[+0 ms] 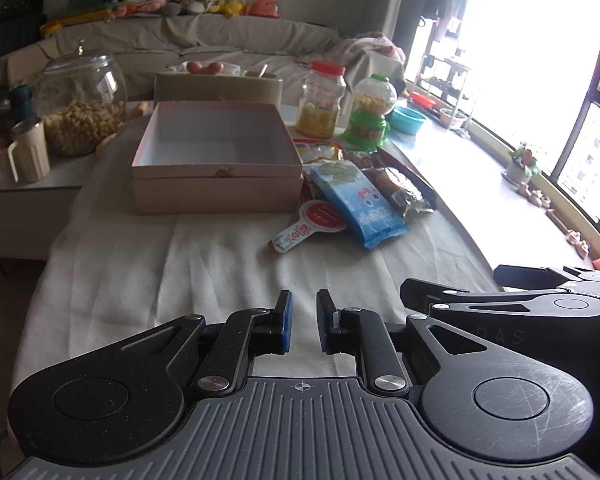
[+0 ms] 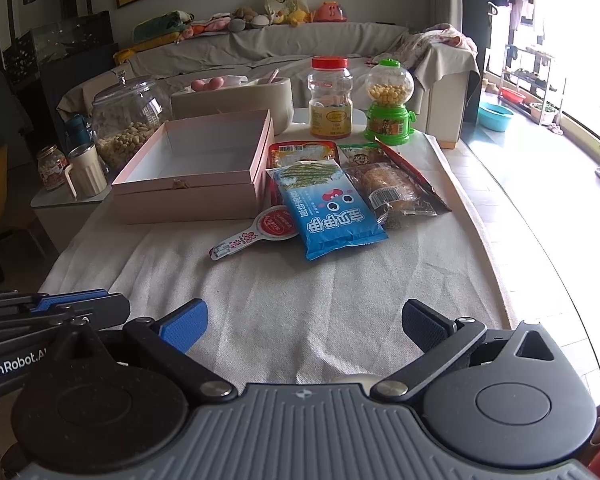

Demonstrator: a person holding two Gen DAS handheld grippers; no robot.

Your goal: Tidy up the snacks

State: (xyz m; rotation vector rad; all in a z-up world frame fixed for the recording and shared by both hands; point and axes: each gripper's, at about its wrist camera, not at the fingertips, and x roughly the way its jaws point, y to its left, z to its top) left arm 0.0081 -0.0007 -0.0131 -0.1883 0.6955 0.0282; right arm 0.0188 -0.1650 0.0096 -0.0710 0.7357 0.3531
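Left wrist view shows the left claw (image 1: 303, 322) low over the cloth-covered table (image 1: 180, 272), its blue pads nearly together with only a thin gap and nothing between them. Ahead sits an open pink box (image 1: 216, 164), empty inside. Just right of it lie the snacks: a blue packet (image 1: 356, 204) on top, a round red tag (image 1: 320, 216) at its near left, and a bread pack (image 1: 404, 188) beside it. Behind stand a red-lidded jar (image 1: 324, 100) and a green candy dispenser (image 1: 370, 114). Right wrist view shows the right claw (image 2: 304, 326) spread wide and empty above bare cloth. Here the blue packet (image 2: 328, 212) lies just right of the box (image 2: 188, 176), overlapping a red packet (image 2: 300, 150), with the bread pack (image 2: 392, 192) touching its right edge.
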